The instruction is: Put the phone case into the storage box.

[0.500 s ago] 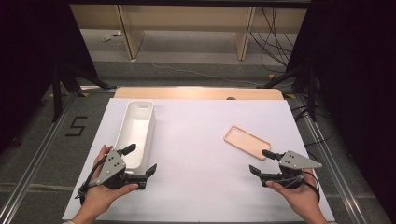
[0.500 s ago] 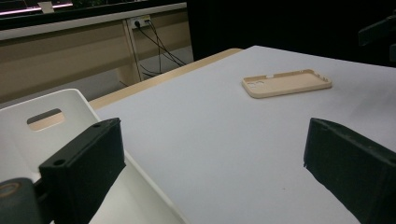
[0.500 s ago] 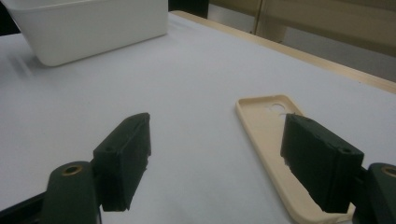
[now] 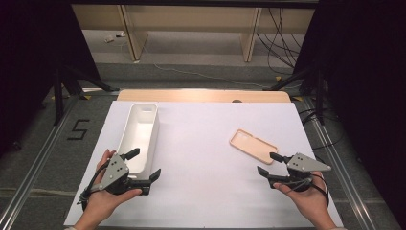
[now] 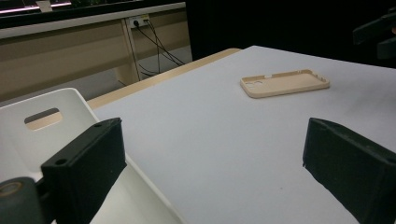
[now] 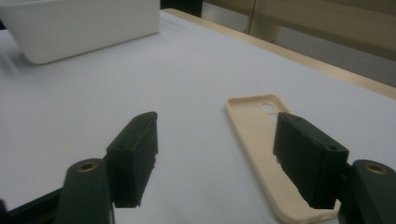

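While you hold both tools low at the near edge of the white table (image 4: 206, 143), your left gripper (image 4: 142, 166) sits at the near end of the long white bin (image 4: 139, 132). Its jaws stand wide apart with nothing between them: in the left gripper view one black jaw hangs over the bin's inside and the other floats over bare table. Your left hand (image 4: 103, 199) wraps the body from below, and the cable trails back toward you.

On the other side, your right gripper (image 4: 268, 164) lies near the tan phone case (image 4: 253, 145), also spread open and gripping nothing. In the right gripper view, its right-hand jaw overlaps the near end of the case while the other stands over the white surface beside it; whether the jaw touches the case you cannot tell from here. Your right hand (image 4: 306, 194) cups the tool from beneath.

Farther out, the case lies flat, open side up, on the right half of the table, angled away from you. The bin runs lengthwise along the left half, well apart from the case. Beyond both, a strip of pale wood (image 4: 203, 96) borders the table's far edge.
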`<state>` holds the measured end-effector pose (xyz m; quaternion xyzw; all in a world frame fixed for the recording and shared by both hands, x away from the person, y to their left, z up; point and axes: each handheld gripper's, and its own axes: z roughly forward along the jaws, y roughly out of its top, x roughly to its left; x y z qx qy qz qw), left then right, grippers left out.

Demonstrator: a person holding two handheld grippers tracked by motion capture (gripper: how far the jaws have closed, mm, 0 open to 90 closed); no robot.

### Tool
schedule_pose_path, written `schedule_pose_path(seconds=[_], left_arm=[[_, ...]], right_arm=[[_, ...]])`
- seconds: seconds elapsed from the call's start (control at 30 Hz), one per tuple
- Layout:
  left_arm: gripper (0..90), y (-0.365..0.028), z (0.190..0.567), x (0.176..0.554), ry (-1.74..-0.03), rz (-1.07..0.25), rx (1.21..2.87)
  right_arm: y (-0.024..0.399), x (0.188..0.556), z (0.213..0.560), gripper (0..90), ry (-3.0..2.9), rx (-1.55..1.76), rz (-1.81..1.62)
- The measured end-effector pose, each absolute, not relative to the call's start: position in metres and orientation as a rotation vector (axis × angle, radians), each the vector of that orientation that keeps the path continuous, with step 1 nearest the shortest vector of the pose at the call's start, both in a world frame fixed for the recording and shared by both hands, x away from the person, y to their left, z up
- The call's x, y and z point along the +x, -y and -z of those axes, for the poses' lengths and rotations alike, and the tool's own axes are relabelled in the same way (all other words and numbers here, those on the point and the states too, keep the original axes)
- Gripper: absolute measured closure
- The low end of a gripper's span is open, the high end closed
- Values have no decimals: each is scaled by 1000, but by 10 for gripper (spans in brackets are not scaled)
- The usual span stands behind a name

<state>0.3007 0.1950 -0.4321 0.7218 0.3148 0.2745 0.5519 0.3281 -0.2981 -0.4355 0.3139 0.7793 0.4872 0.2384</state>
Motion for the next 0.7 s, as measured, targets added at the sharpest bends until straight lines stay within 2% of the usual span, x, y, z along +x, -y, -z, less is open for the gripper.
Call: schedule_pose_path(seconds=[0.17, 0.33, 0.37, 0.7], left_arm=[[57, -196, 432, 301, -751, -640, 1697], [59, -194, 432, 301, -744, -639, 1704], [60, -195, 432, 301, -744, -640, 1704], [64, -195, 433, 301, -750, -633, 1702]], right_arm=[[309, 346, 433, 648, -2137, 900, -1271], [314, 370, 430, 874, -2134, 965, -1188], [315, 375, 431, 900, -2138, 980, -1173], [321, 422, 443, 900, -2150, 1153, -1000]])
